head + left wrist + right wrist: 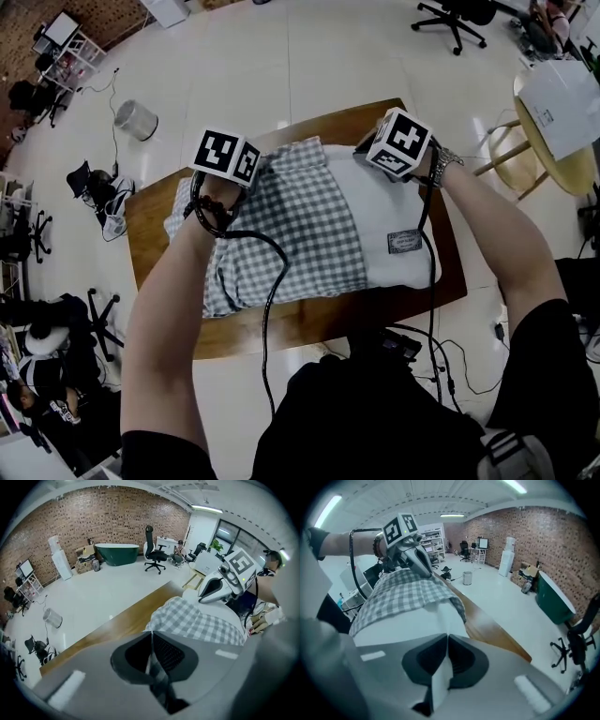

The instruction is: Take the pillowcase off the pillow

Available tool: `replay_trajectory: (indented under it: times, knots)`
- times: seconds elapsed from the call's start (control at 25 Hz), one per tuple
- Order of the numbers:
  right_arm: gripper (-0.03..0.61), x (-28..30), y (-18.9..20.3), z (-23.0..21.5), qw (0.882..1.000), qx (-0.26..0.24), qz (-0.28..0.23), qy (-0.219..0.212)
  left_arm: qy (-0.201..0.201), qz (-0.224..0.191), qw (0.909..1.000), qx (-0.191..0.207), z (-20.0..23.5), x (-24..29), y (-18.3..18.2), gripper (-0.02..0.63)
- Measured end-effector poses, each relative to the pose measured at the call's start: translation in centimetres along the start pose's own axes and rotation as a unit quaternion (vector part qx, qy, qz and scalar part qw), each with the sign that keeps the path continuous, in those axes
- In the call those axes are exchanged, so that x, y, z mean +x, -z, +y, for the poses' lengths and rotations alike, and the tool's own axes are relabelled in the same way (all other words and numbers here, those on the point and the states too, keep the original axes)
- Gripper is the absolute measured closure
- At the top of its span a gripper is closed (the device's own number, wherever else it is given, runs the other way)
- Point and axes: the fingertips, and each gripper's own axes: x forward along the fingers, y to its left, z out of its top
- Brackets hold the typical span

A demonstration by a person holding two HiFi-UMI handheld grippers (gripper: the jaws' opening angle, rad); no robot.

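The left gripper (151, 639) has its jaws closed on a fold of the grey checked pillowcase (281, 234), the right gripper (446, 641) pinches the white pillow (389, 211), probably at its far edge, and the half-covered pillow lies across the wooden table (281, 328)

Both hand-held grippers (151, 635) (447, 637) clamped closed

The pillow (398, 206) lies on the table (152, 217), pillowcase (300, 234) covering its left part.
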Motion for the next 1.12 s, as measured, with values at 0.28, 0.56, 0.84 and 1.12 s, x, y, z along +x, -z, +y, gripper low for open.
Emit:
replay_trajectory:
  times: [0.28,0.56,0.84,1.12]
  knots:
    - [0.572,-4.4,-0.9,0.6,0.993,-0.051,-0.031,0.098,-0.037,-0.006,0.9982,-0.046,3.0,-2.7,2.6,0.603]
    - [0.574,-6.3,-0.7,0.4,0.986,-0.057,-0.018,0.155,-0.068,-0.011,0.9942,-0.083,6.3,-5.8,5.7,0.604]
    - [0.572,-5.3,1.5,-1.6,0.984,-0.001,-0.010,0.176,-0.082,-0.026,0.9907,-0.105,7.9,-7.5,7.6,0.604]
    - [0.498,-3.2,-0.6,-1.9,0.974,-0.035,-0.031,0.220,-0.057,-0.094,0.9912,-0.073,5.1,-7.6,5.4,0.597]
